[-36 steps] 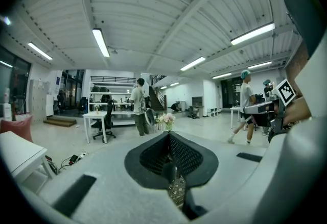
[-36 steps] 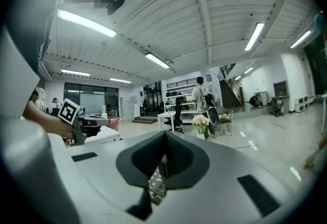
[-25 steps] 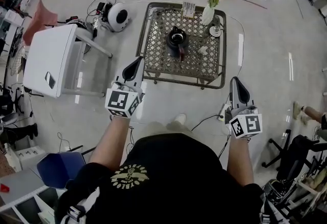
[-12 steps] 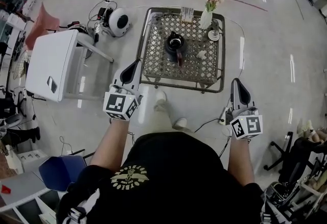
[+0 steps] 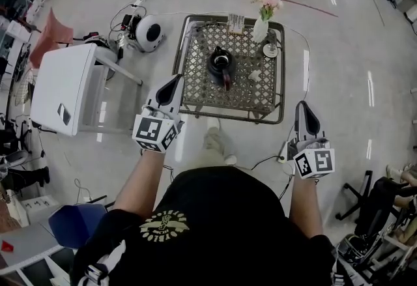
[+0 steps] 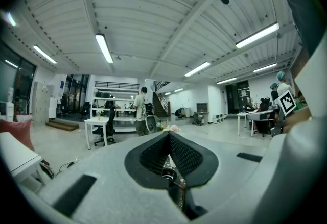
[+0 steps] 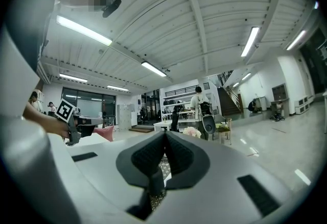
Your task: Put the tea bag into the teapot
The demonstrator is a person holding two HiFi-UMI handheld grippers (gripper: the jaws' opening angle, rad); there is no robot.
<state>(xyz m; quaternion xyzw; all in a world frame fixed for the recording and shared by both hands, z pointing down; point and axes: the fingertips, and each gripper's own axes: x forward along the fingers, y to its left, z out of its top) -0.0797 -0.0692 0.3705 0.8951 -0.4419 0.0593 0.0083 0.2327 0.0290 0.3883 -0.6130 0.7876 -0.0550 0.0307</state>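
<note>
Head view looks down on two grey, wedge-shaped grippers held out level over a glossy pale floor. The left gripper (image 5: pixel 176 78) has its textured black pads pressed together into a pointed tip, with nothing between them; the left gripper view (image 6: pixel 168 134) shows the same closed seam. The right gripper (image 5: pixel 302 106) is likewise closed and empty, its ribbed pads meeting in a thin line in the right gripper view (image 7: pixel 164 134). Each carries a white cube with black square markers at its rear.

Ahead of both tips stands a rectangular metal table (image 5: pixel 202 86) with rounded corners and an openwork lattice top. The dark, rounded teapot (image 5: pixel 220 60) sits near the middle of it, ahead and right of the left gripper and ahead and left of the right one. A small white piece that looks like the tea bag (image 5: pixel 255 74) lies on the lattice just right of the teapot, well apart from both grippers. Farther ahead, a slim white vase (image 5: pixel 260 29) holds pink flowers
</note>
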